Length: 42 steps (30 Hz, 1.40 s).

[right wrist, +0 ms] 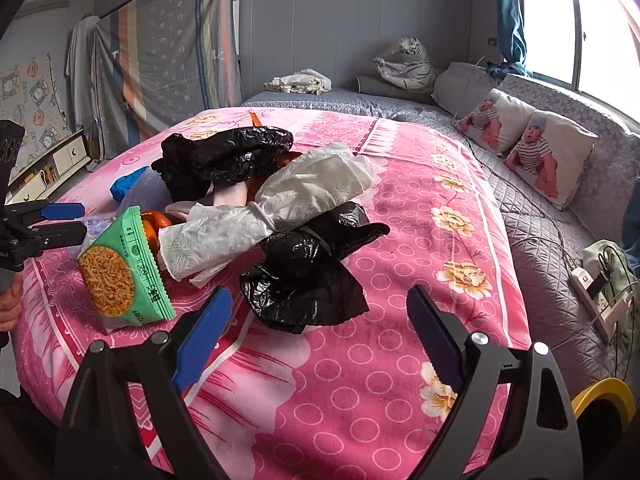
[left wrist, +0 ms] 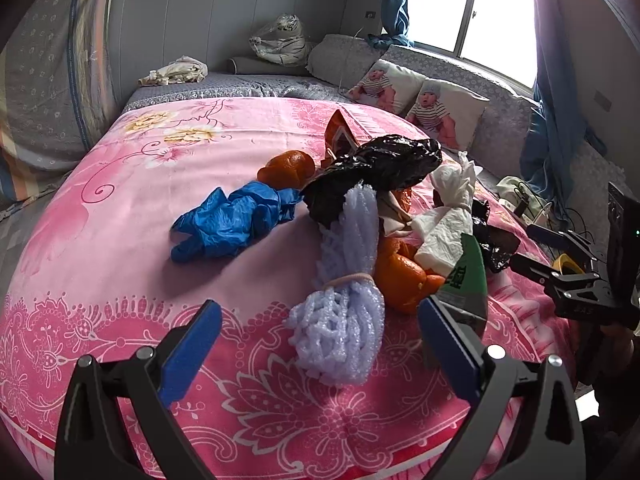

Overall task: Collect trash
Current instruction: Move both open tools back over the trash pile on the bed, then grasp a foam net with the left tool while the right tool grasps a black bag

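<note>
A heap of trash lies on a pink flowered blanket [left wrist: 120, 240]. In the left wrist view my left gripper [left wrist: 320, 320] is open, and the near end of a lavender foam net bundle [left wrist: 344, 308] lies between its blue pads, untouched. Beyond are a blue glove [left wrist: 232, 220], orange peels [left wrist: 400, 276], a large black bag [left wrist: 376, 168], white tissue [left wrist: 448, 216] and a green snack packet [left wrist: 468, 280]. In the right wrist view my right gripper [right wrist: 320, 312] is open just short of a crumpled black bag [right wrist: 304, 280]. The green packet [right wrist: 124, 272] lies to its left.
Grey bedding with two baby-print pillows [right wrist: 552, 160] runs along the right under a window. A power strip with cables [right wrist: 596, 292] lies at the bed's right edge, and a yellow-rimmed container [right wrist: 604, 396] stands low right. A person's hand [right wrist: 10, 304] shows at the left edge.
</note>
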Each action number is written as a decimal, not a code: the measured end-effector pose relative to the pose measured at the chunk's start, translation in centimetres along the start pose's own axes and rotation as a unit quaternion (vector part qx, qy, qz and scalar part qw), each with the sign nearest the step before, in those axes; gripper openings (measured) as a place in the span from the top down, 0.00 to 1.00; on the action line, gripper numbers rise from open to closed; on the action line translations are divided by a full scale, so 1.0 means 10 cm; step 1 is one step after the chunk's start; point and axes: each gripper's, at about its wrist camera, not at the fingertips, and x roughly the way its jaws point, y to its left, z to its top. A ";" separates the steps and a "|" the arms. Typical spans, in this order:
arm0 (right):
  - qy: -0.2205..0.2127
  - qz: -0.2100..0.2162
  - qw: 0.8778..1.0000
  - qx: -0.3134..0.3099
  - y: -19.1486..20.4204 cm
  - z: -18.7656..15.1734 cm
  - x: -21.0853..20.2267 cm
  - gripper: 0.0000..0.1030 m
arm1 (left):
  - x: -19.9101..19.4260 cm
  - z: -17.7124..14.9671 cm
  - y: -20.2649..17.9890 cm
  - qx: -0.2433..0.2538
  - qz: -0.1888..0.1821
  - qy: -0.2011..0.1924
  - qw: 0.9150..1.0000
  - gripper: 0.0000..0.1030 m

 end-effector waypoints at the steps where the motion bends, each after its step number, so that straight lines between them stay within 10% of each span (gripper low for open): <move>1: 0.003 0.001 1.000 0.002 -0.01 0.01 0.02 0.18 | 0.01 0.01 0.01 -0.002 0.000 0.002 1.000 0.08; 12: 0.009 0.007 1.000 -0.006 0.01 0.15 0.12 0.23 | 0.18 0.10 0.00 0.002 -0.005 0.016 1.000 0.10; 32: 0.076 0.040 0.996 0.036 -0.13 0.28 0.53 0.34 | 0.39 0.12 -0.08 0.006 -0.009 0.041 0.999 0.56; 42: 0.080 0.042 0.995 0.051 -0.14 0.29 0.56 0.75 | 0.31 0.16 -0.11 0.003 -0.006 0.030 1.000 0.65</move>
